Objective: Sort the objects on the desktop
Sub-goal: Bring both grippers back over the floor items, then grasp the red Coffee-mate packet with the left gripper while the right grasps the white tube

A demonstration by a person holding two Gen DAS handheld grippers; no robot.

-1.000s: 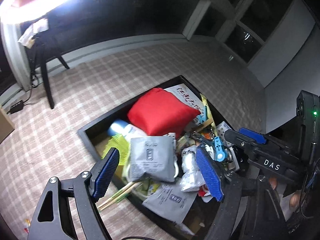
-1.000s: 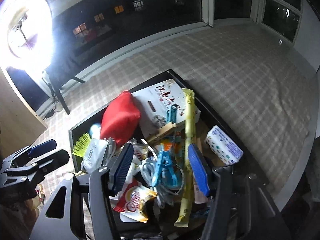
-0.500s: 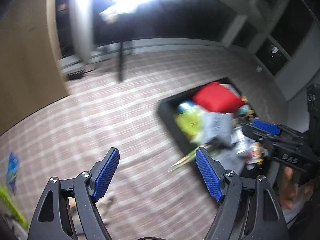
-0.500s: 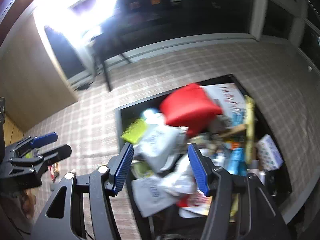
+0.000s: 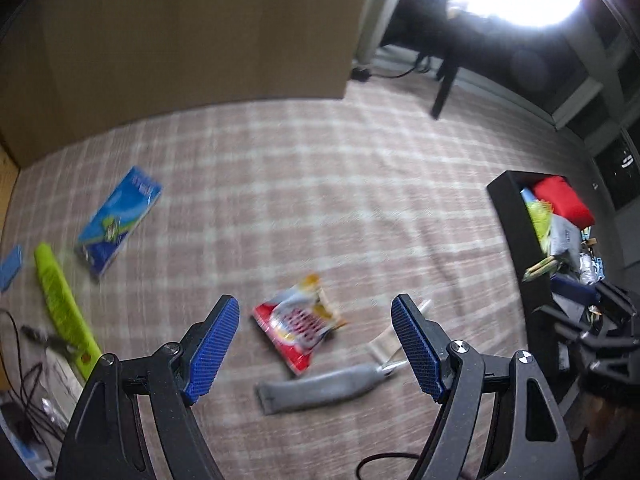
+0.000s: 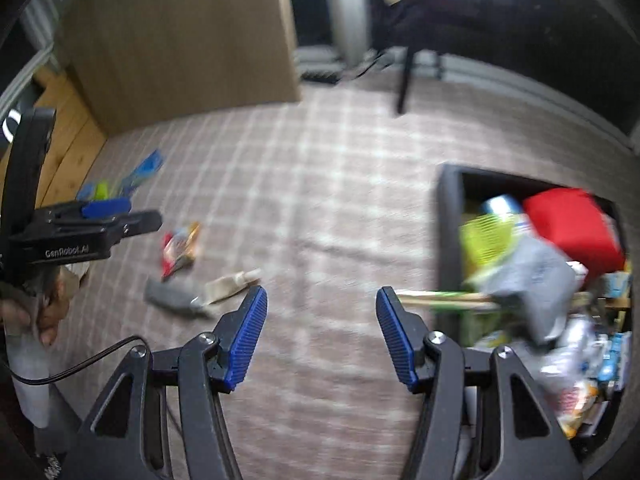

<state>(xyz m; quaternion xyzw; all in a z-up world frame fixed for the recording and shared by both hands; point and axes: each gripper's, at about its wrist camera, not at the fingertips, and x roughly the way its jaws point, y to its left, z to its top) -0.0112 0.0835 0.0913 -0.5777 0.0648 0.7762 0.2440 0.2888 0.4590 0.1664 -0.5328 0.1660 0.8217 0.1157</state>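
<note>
Two grippers are spread wide and hold nothing; the left gripper (image 5: pixel 316 344) is nearer, with the snack bag (image 5: pixel 298 322) just ahead between its fingers on the bench (image 5: pixel 320 184), long axis slanting away to the right; the right gripper (image 6: pixel 322 336) faces bare cloth beside the box (image 6: pixel 446 240).

Red snack packet (image 5: pixel 298 322) and grey pouch (image 5: pixel 320 388) lie flat on checked cloth, touching.

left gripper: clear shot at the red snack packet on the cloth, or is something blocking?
Probably yes. The left gripper has its jaws wide open with nothing held, and the red snack packet lies flat on the checked cloth right ahead between them. The grey pouch lies just nearer, beside the packet, not over it.
</note>
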